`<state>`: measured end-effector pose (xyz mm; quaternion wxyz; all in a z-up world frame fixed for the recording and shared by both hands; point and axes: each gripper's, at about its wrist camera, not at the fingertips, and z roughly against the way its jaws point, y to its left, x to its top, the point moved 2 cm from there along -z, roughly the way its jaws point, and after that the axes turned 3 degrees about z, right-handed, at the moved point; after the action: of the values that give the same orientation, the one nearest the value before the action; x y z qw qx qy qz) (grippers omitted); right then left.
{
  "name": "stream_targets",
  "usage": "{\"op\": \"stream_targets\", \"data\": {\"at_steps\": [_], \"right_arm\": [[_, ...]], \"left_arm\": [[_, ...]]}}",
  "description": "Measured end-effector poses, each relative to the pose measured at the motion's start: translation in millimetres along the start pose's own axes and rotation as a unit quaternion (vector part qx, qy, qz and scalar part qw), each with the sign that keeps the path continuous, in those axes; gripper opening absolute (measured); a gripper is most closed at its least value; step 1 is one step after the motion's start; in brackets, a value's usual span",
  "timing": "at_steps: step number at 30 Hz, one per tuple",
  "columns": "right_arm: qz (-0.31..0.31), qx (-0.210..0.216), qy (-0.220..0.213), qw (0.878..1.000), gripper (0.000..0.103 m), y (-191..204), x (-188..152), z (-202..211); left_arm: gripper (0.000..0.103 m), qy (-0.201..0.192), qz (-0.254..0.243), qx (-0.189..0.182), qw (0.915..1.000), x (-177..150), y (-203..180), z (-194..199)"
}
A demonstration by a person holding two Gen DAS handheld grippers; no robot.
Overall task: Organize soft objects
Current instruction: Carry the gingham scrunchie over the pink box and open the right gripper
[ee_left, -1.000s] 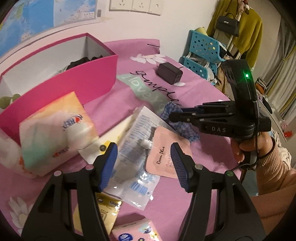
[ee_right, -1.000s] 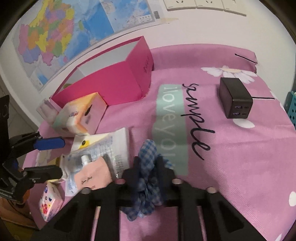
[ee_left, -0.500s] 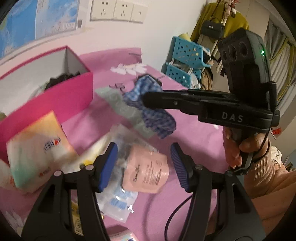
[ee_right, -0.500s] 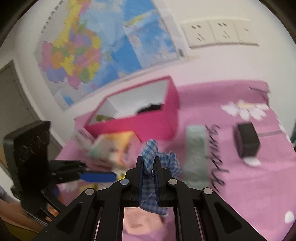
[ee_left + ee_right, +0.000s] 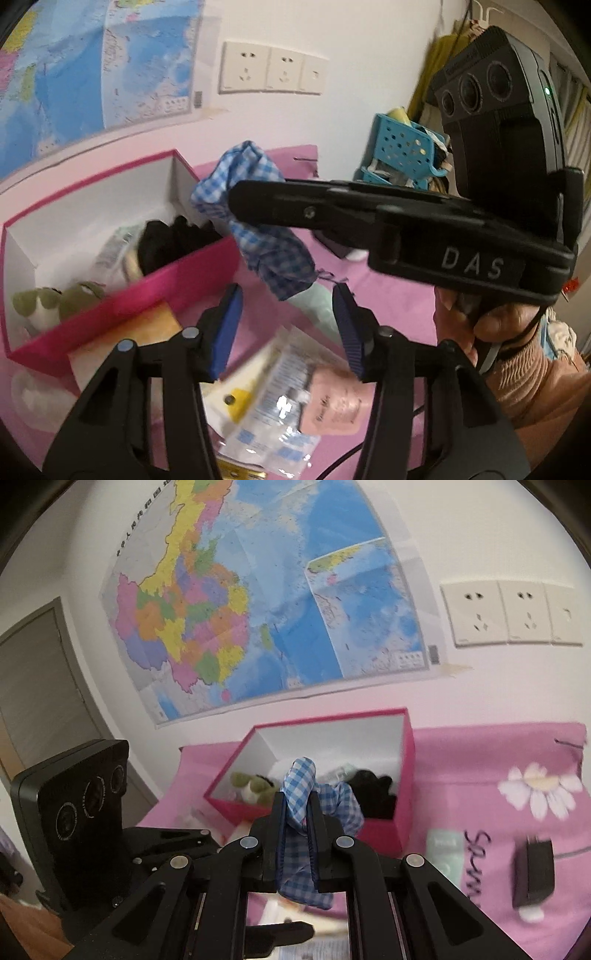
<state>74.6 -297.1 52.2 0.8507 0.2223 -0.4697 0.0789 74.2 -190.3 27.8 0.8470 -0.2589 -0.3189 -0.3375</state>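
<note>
Lifted off the tablecloth, the crumpled blue-checked cloth [image 5: 301, 797] hangs pinched in the right gripper [image 5: 297, 812]'s jaws.

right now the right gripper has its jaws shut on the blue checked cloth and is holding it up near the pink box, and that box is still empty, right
Not quite: the pink box is not empty. The right wrist view shows a green plush toy and a black soft item already inside it. The rest holds: the right gripper has its jaws shut on the blue checked cloth, held up near the box.
</note>
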Motion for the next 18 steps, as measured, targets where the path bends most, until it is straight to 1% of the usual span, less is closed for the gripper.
{"op": "stream_targets", "data": {"at_steps": [2, 4, 7, 10, 13, 18], "right_arm": [[0.004, 0.003, -0.001, 1.0, 0.01, 0.7, 6.6, -6.1], [0.009, 0.004, -0.002, 1.0, 0.01, 1.6, 13.4, -13.1], [0.017, -0.002, -0.002, 1.0, 0.01, 2.4, 20.4, -23.9], [0.021, -0.007, 0.001, 1.0, 0.01, 0.2, 27.6, -36.3], [0.032, -0.029, 0.002, 0.999, 0.01, -2.6, 34.1, -49.2], [0.031, -0.049, 0.02, 0.998, 0.01, -16.5, 41.3, -76.8]], "left_arm": [[0.044, -0.005, 0.005, 0.001, 1.0, 6.6, 4.8, 0.6], [0.041, -0.011, 0.011, 0.001, 0.9999, 13.9, 10.4, 2.2], [0.04, -0.013, 0.02, 0.013, 0.9996, 22.1, 20.2, 0.1], [0.034, -0.014, 0.03, 0.024, 0.9992, 30.3, 30.9, -4.4], [0.034, -0.01, 0.041, 0.039, 0.9983, 40.3, 44.5, -12.4], [0.033, 0.002, 0.058, 0.064, 0.9963, 53.2, 63.5, -30.1]]}}
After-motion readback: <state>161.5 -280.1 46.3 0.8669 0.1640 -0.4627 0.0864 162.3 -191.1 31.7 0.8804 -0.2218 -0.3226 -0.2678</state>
